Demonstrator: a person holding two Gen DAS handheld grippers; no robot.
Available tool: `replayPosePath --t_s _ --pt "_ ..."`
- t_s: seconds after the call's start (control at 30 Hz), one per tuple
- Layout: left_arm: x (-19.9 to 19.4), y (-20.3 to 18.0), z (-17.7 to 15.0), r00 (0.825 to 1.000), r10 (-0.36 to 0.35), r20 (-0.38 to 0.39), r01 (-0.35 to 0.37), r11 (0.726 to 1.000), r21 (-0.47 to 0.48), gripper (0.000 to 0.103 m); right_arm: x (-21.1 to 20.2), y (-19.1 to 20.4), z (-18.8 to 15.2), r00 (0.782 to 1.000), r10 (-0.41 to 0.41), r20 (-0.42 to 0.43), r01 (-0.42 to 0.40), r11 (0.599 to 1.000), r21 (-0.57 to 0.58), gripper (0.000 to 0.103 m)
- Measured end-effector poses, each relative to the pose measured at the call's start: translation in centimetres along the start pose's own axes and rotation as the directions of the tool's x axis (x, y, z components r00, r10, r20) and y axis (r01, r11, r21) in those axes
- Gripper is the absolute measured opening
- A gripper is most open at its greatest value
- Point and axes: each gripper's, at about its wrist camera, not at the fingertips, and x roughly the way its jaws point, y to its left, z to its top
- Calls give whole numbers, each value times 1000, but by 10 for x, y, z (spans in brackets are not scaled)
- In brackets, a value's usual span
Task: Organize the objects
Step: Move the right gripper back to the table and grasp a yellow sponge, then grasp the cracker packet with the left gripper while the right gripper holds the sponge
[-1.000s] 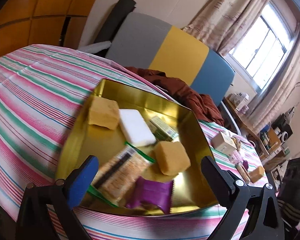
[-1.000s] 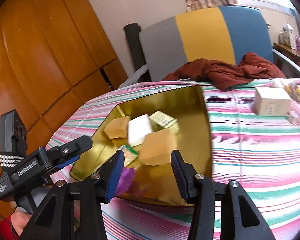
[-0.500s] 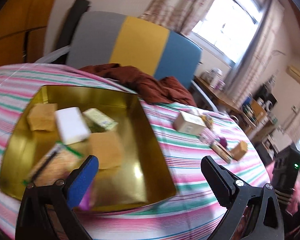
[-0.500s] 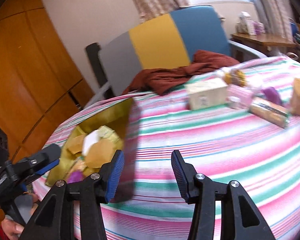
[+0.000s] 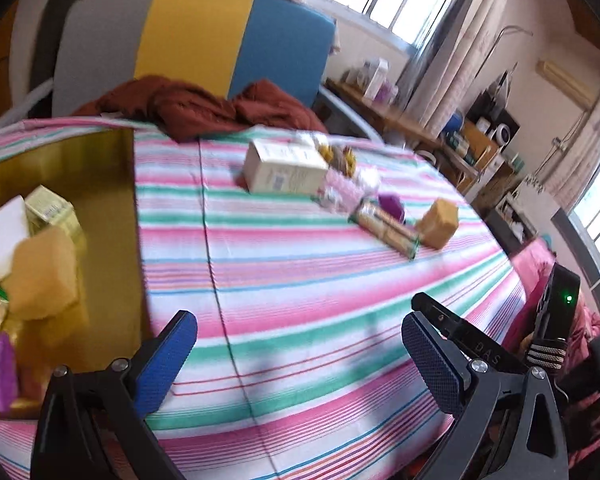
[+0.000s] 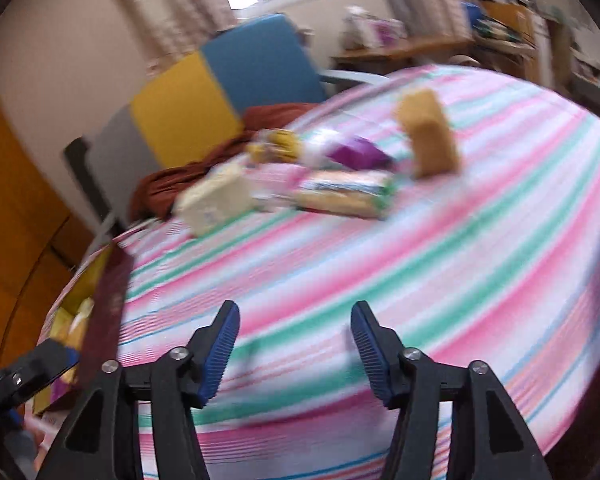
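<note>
A gold tin box (image 5: 100,208) sits at the left on the striped tablecloth (image 5: 292,280), with sponges, a white block and packets inside. Loose items lie further off: a cream carton (image 5: 284,172) (image 6: 216,200), a cracker packet (image 5: 388,232) (image 6: 344,196), a purple packet (image 6: 356,152), a pink packet (image 5: 340,192) and a tan sponge (image 5: 440,224) (image 6: 428,136). My left gripper (image 5: 300,360) is open over bare cloth beside the tin. My right gripper (image 6: 296,352) hangs over the cloth short of the loose items, its jaws opening with nothing between them.
A chair (image 5: 204,40) in grey, yellow and blue stands behind the table with a rust-brown cloth (image 5: 204,108) draped on it. Wooden shelves and a desk (image 5: 460,136) line the wall under the windows. The table's rounded edge falls away at the right.
Both views have swung right, from the gold tin to the loose items across the table. The right gripper's jaws stand wider apart than before. The left gripper stays open.
</note>
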Motion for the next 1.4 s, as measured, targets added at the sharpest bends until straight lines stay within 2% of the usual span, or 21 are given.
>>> replayPosePath --t_s 0.07,0.13,0.17,0.23,0.3,0.4,0.57,0.73,0.8,0.97,1.1,1.13,1.23,1.4 --pt "10 -2 -2 1000 -6 -30 6 1000 -4 103 5 -15 -1 1000 -19 -13 20 999 41 61" --pt "19 -7 -4 999 4 -47 -4 1000 11 103 2 -23 1 1000 -14 19 14 999 44 65" --pt "22 -11 -4 999 14 -50 -13 1000 27 103 0 -24 6 998 -57 36 56 998 29 67" --pt "27 -15 -4 998 15 -60 -13 999 44 103 -4 -29 19 992 -88 85 87 996 24 70" --pt "31 -21 -3 998 20 -62 -16 998 58 103 -6 -35 39 982 -133 134 129 991 39 81" --pt "33 -28 -2 998 30 -58 -26 997 73 103 1 -42 78 957 -213 198 211 977 32 83" --pt "38 -37 3 998 46 -46 -41 994 97 103 35 -55 124 942 -276 190 277 961 21 83" --pt "50 -40 8 996 68 -56 -62 992 106 103 61 -70 132 944 -295 150 295 955 24 83" --pt "57 -42 10 995 74 -64 -67 992 105 103 66 -78 129 953 -271 135 268 963 40 82" --pt "82 -56 22 995 55 -83 -47 995 89 103 47 -102 118 963 -199 181 171 972 160 68" --pt "107 -69 35 993 50 -110 -46 998 41 103 33 -117 107 956 -179 232 124 965 232 66" --pt "115 -72 39 991 52 -126 -51 999 17 103 31 -121 106 954 -182 240 120 960 252 63" --pt "139 -83 49 985 40 -166 -49 998 -50 103 29 -139 101 952 -166 256 74 939 335 62" --pt "171 -108 67 982 37 -186 -57 993 -102 103 28 -139 99 948 -154 279 51 938 343 60"
